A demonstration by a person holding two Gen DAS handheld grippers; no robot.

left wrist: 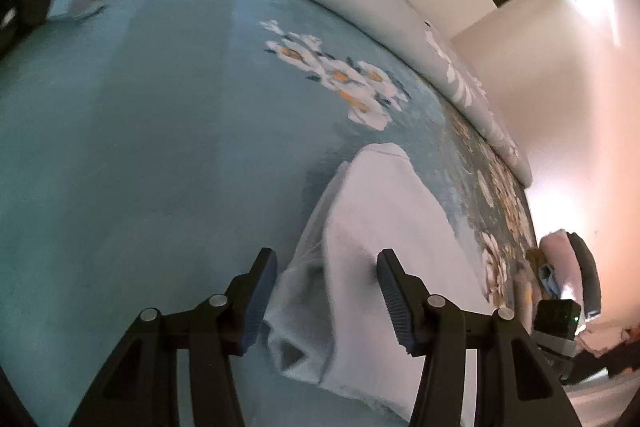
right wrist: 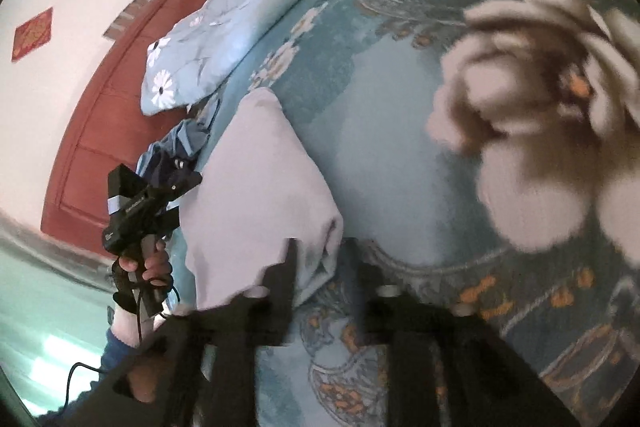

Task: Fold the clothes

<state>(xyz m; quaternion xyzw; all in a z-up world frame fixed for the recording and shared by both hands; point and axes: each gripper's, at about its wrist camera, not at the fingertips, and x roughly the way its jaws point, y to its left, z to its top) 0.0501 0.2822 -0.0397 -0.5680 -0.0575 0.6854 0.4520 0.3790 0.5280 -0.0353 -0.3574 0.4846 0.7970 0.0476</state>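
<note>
One blue floral bedspread (left wrist: 140, 147) lies under everything. On it rests one folded white garment (left wrist: 384, 211), below one daisy-print pillow (right wrist: 200, 39). One red door (right wrist: 100, 131) stands beyond. My left gripper (left wrist: 326, 291) gapes wide over the garment; my right gripper (right wrist: 320, 267) is open beside its corner.

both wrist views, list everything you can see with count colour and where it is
folded garment: one, white, lying on the bedspread between the two grippers
bedspread: one, teal with white and orange flowers, covering the bed
pillow: one, pale blue with white daisies, at the bed's far edge
door: one, reddish brown, behind the bed
clothes pile: blue, count unclear, beside the pillow
left gripper: black, jaws open over the garment's edge
right gripper: black, blurred, jaws open at the garment's corner
left hand: on the handle
</note>
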